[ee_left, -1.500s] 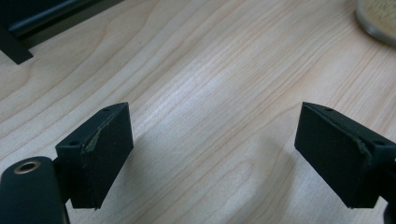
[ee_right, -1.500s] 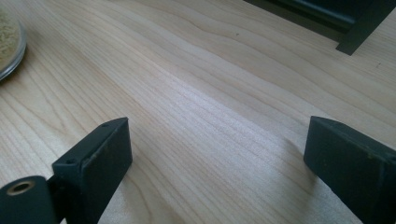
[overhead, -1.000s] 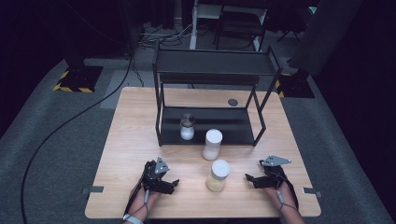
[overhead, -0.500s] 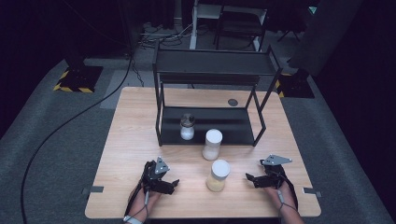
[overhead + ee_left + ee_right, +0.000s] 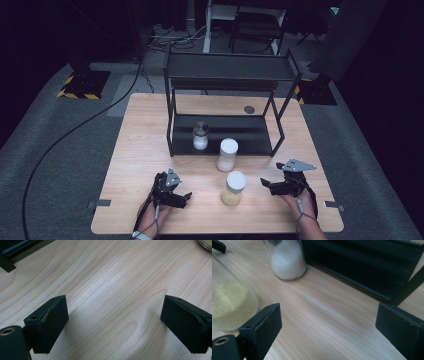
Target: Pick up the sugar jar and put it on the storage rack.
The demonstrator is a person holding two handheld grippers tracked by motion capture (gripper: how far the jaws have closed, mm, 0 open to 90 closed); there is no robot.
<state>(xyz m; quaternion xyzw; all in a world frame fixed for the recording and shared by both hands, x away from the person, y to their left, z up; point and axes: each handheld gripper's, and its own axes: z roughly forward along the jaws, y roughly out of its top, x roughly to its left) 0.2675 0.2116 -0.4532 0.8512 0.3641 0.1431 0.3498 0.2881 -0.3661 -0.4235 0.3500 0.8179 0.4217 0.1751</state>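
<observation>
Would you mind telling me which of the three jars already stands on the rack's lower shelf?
The small dark-lidded jar with white contents; both white-lidded jars, the white-filled one and the yellow-filled one, stand on the table.

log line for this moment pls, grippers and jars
left gripper: open, empty, on table | right gripper: open, empty | yellow jar: between grippers | white jar: before shelf | small jar: on lower shelf

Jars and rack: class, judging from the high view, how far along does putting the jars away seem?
Looks done: one small jar stands on the rack's lower shelf. In hand: nothing; the left tool and right tool are open, resting on the table. Left, if shelving is the aim: the white jar and yellow jar stand on the table before the rack.
</observation>
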